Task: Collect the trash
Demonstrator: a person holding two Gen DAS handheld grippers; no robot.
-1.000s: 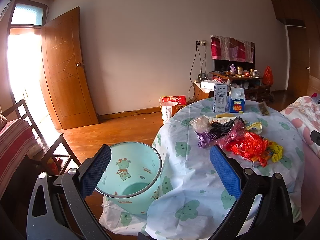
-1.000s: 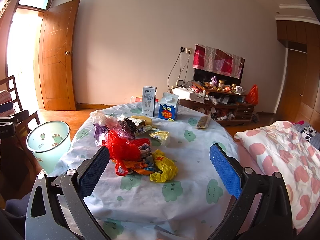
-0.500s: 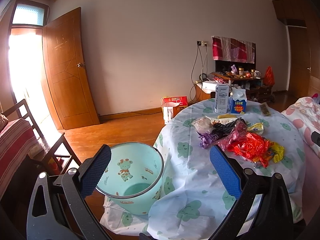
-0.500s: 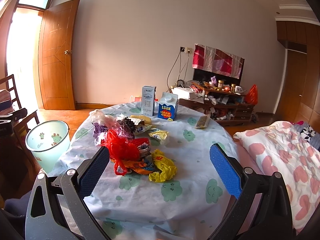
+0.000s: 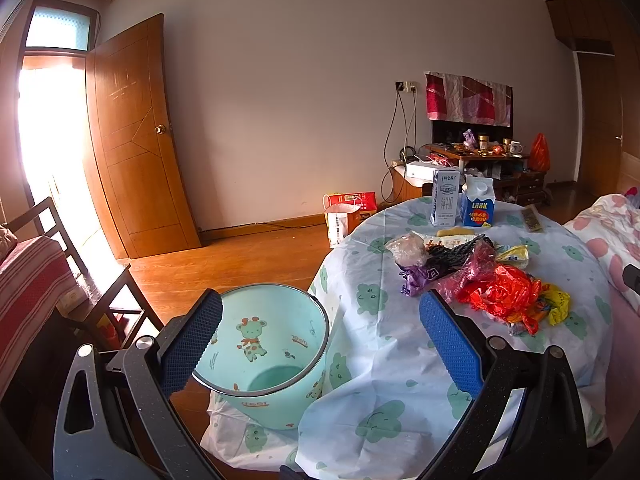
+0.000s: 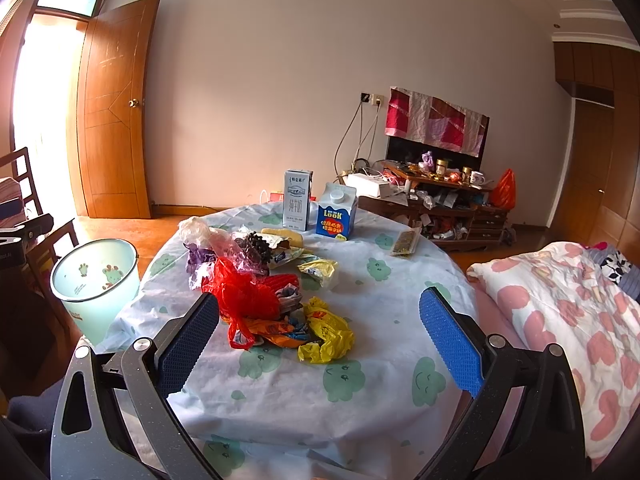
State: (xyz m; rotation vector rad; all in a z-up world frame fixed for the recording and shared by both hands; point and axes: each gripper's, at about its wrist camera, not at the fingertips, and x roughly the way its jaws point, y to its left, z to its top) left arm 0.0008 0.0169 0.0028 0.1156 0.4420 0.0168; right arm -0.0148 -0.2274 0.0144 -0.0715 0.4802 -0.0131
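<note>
Trash (image 6: 272,292) lies in a loose heap on the round table (image 6: 360,400), left of the table's middle and nearer the near edge than the far one. The heap holds a red bag (image 6: 244,296), a yellow bag (image 6: 328,328) at its near right, orange wrappers (image 6: 272,326) just beside the yellow bag, a pink bag (image 6: 228,248) and a purple scrap (image 6: 196,258) on the far left, and a dark net (image 6: 258,246) behind the red bag. A clear bag (image 6: 194,230) sits at the far-left tip of the heap.

Farther back stand two cartons, upright and close together: a tall white carton (image 6: 297,200) on the left and a blue carton (image 6: 336,216) on the right. A flat packet (image 6: 406,242) lies to the right of them, apart from the heap.

A pale green bin (image 5: 272,352) stands on the floor at the table's left side, touching the hanging tablecloth (image 5: 380,392). It looks empty inside.

The left gripper (image 5: 320,340) hangs above the bin and the table's left edge, jaws spread wide with nothing between them. The right gripper (image 6: 320,340) hangs over the table's near edge, facing the heap, jaws likewise wide apart and holding nothing.

On the right is a bed with a pink-spotted quilt (image 6: 560,312). Against the far wall is a cluttered cabinet (image 6: 440,208), and on the left an open wooden door (image 6: 112,120).
</note>
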